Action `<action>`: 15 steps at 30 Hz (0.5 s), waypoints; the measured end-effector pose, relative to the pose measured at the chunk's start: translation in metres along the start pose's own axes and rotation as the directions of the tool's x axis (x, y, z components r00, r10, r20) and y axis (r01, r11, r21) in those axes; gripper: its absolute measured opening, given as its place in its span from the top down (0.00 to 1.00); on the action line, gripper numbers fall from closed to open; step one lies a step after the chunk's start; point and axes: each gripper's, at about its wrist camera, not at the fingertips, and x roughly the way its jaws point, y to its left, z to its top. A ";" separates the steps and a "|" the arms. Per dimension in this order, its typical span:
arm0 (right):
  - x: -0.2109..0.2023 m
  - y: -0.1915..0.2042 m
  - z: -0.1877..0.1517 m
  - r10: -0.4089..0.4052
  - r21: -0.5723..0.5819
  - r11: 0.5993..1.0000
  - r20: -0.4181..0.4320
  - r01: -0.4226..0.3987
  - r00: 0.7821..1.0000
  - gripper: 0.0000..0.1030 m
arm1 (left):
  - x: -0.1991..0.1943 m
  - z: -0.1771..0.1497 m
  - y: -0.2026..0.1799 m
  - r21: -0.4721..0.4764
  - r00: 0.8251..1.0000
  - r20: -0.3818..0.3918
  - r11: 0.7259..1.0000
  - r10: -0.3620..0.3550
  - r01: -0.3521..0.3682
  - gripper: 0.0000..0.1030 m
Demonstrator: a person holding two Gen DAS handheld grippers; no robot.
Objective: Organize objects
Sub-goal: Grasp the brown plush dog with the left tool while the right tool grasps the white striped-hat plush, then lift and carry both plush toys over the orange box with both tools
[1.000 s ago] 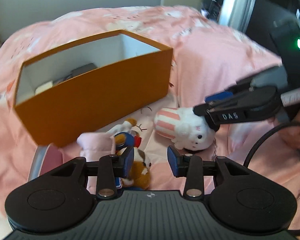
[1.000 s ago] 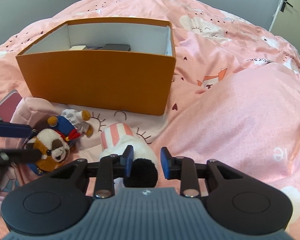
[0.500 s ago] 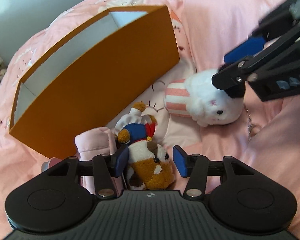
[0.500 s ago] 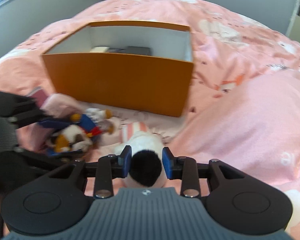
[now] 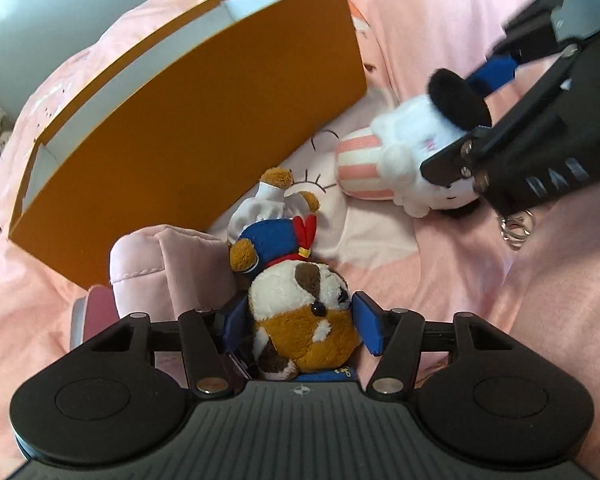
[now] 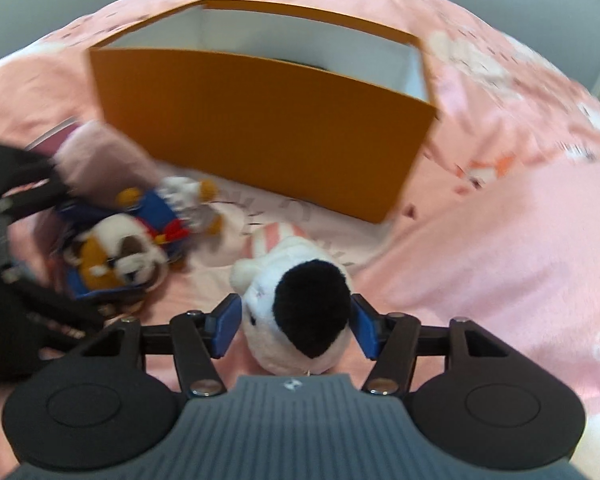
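Bedspread (image 5: 480, 280), pink with cartoon prints, carries everything we list, left to right. Pink pouch (image 5: 172, 268), lying against the near wall of the orange box (image 5: 204, 140), which stands open-topped on the bed. Dog plush (image 5: 300, 320) in a blue sailor suit, lying in front of the box: our left tool (image 5: 300, 322) is spread around its head, pads just beside the fur, not visibly pressing. White plush (image 6: 296, 312) with a black ear and striped pink body, near the box's right corner: our right tool (image 6: 296, 326) brackets its head, released, small gaps at both pads.

Handling, in our judgement: we close each tool on the firm middle of the head, not on loose fur or the ear, then lift clear of the box wall before carrying over the opening. The white plush's metal ring (image 5: 516, 228) may dangle and snag.

Writing: letters on the right tool's side, seen from the left wrist, read roughly "DAS"; nothing else legible.
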 end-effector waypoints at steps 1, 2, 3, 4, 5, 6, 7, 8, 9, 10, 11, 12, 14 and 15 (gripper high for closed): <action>0.003 -0.006 0.000 0.002 0.031 1.000 -0.008 -0.001 1.000 0.41 | 0.000 0.000 0.002 -0.020 1.000 0.008 1.000 -0.015 0.015 0.39; 0.006 -0.012 -0.001 0.013 0.060 0.998 -0.016 -0.012 1.000 0.41 | -0.001 -0.001 0.005 -0.038 1.000 0.014 0.999 -0.024 0.025 0.39; 0.007 -0.016 -0.002 0.025 0.083 0.996 -0.020 -0.023 0.999 0.41 | -0.001 -0.001 0.007 -0.051 0.999 0.017 0.998 -0.032 0.033 0.39; 0.008 -0.019 -0.002 0.034 0.098 0.995 -0.022 -0.032 0.999 0.41 | -0.001 -0.003 0.010 -0.064 0.999 0.020 0.997 -0.040 0.041 0.40; 0.007 -0.021 -0.002 0.042 0.111 0.993 -0.021 -0.039 0.999 0.43 | -0.002 -0.003 0.010 -0.077 0.999 0.026 0.996 -0.046 0.048 0.42; 0.006 -0.024 -0.003 0.048 0.130 0.990 -0.017 -0.045 0.999 0.46 | -0.004 -0.003 0.012 -0.094 0.998 0.036 0.994 -0.056 0.059 0.43; 0.005 -0.027 -0.003 0.057 0.157 0.986 -0.010 -0.055 0.998 0.47 | -0.010 -0.007 0.014 -0.120 0.996 0.055 0.990 -0.071 0.077 0.44; 0.002 -0.031 -0.004 0.072 0.189 0.979 0.001 -0.071 0.997 0.50 | -0.015 -0.008 0.019 -0.154 0.992 0.080 0.982 -0.096 0.108 0.44; -0.003 -0.035 -0.005 0.085 0.221 0.972 0.015 -0.086 0.996 0.51 | -0.021 -0.007 0.025 -0.187 0.986 0.107 0.971 -0.128 0.147 0.44; -0.007 -0.039 -0.005 0.100 0.256 0.961 0.030 -0.105 0.995 0.51 | -0.025 -0.008 0.030 -0.224 0.977 0.138 0.955 -0.164 0.192 0.44; -0.010 -0.041 -0.007 0.124 0.297 0.946 0.043 -0.131 0.991 0.51 | -0.029 -0.009 0.037 -0.265 0.963 0.172 0.932 -0.206 0.247 0.44; -0.012 -0.047 -0.007 0.157 0.352 0.921 0.057 -0.167 0.986 0.51 | -0.030 -0.010 0.044 -0.304 0.947 0.204 0.904 -0.247 0.301 0.44; -0.014 -0.059 -0.011 0.235 0.465 0.851 0.082 -0.246 0.969 0.51 | -0.028 -0.012 0.056 -0.380 0.913 0.249 0.834 -0.324 0.400 0.44; -0.010 -0.065 -0.012 0.273 0.518 0.810 0.085 -0.276 0.958 0.51 | -0.024 -0.012 0.060 -0.412 0.903 0.249 0.806 -0.349 0.425 0.44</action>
